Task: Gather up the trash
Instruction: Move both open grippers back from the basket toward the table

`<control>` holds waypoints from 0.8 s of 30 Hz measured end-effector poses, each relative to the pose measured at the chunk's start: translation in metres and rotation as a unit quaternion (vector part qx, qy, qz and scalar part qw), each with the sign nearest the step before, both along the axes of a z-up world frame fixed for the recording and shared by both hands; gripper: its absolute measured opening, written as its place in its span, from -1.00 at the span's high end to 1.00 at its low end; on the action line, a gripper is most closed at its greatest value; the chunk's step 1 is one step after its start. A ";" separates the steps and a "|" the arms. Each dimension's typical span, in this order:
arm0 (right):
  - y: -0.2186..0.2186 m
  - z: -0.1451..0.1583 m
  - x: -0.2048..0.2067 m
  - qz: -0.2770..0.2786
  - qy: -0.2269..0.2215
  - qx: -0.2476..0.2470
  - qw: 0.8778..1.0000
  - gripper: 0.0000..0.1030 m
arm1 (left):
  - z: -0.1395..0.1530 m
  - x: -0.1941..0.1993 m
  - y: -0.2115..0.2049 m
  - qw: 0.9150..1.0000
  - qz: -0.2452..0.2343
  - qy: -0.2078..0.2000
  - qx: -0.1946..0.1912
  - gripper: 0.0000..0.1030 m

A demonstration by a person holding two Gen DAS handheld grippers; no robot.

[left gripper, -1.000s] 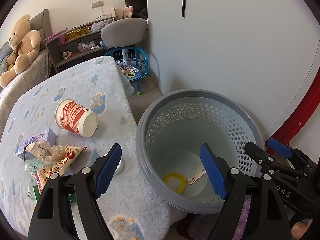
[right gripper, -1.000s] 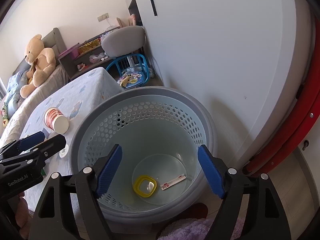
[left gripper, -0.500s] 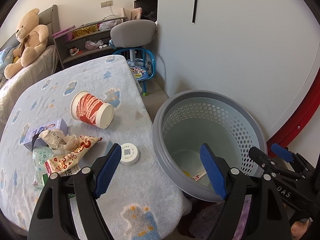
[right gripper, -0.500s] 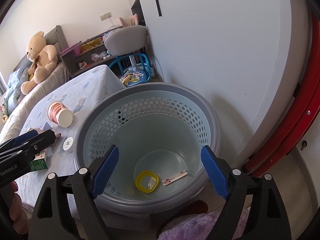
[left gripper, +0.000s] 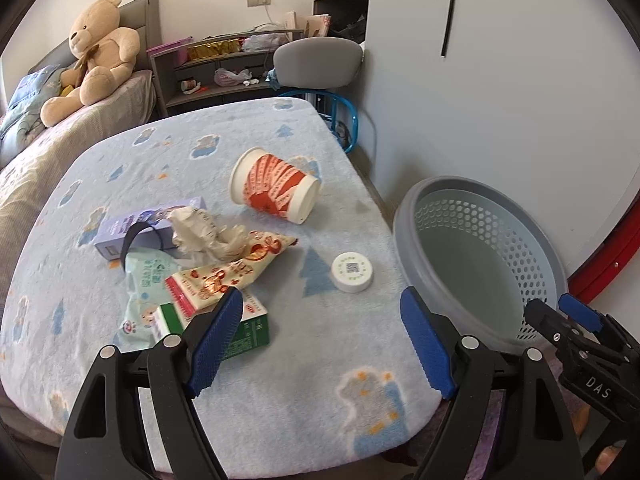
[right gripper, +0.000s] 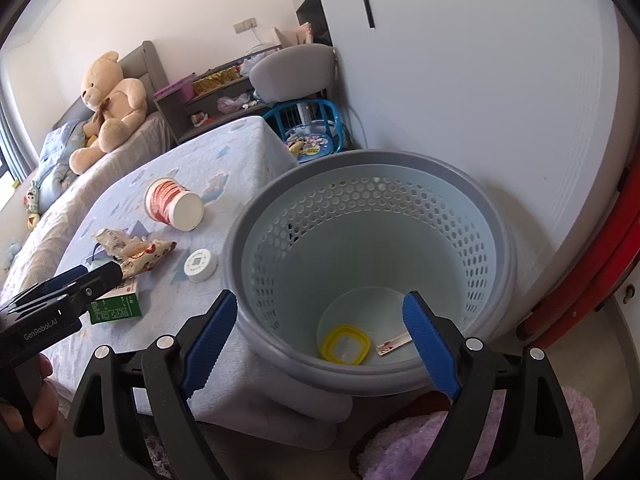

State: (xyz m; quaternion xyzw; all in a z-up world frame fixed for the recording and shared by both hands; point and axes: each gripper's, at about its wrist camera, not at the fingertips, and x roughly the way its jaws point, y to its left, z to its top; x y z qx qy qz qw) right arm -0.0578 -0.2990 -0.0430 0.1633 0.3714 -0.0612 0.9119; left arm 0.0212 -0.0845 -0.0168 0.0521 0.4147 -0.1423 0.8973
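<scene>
The bottom of the grey perforated basket (left gripper: 476, 256) is hidden from the left wrist view by its own near wall; only in the right wrist view can a yellow square ring (right gripper: 345, 345) and a small paper strip (right gripper: 394, 343) be seen lying on its floor, just ahead of the right gripper (right gripper: 320, 340) and between its fingers. The print on the trash is too small to be read. A green carton (left gripper: 236, 328) is partly covered by the left finger of the left gripper (left gripper: 320, 340), and a purple box (left gripper: 148, 226) is half buried under crumpled paper (left gripper: 204, 236).

The left gripper is held wide open above the blue patterned blanket (left gripper: 320, 392), with nothing between its blue pads (left gripper: 216, 336) and nothing touched. A white round lid (left gripper: 353, 271) lies just ahead, between the fingers. A snack wrapper (left gripper: 236, 268) and a pale green wipes packet (left gripper: 146, 280) lie ahead to the left, and a red and white paper cup (left gripper: 276, 186) lies on its side farther ahead. The basket stands ahead to the right, beside the blanket's edge.

The right gripper is likewise spread wide and empty, poised over the near rim of the basket, without contact. The left gripper is seen at its left. A teddy bear (right gripper: 110, 100) sits far ahead on the left.
</scene>
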 end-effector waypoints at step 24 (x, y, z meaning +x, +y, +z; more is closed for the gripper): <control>0.143 0.008 0.058 0.151 0.000 -0.017 0.988 -0.73 | 0.004 -0.006 0.164 0.988 0.154 -0.014 0.003 -0.50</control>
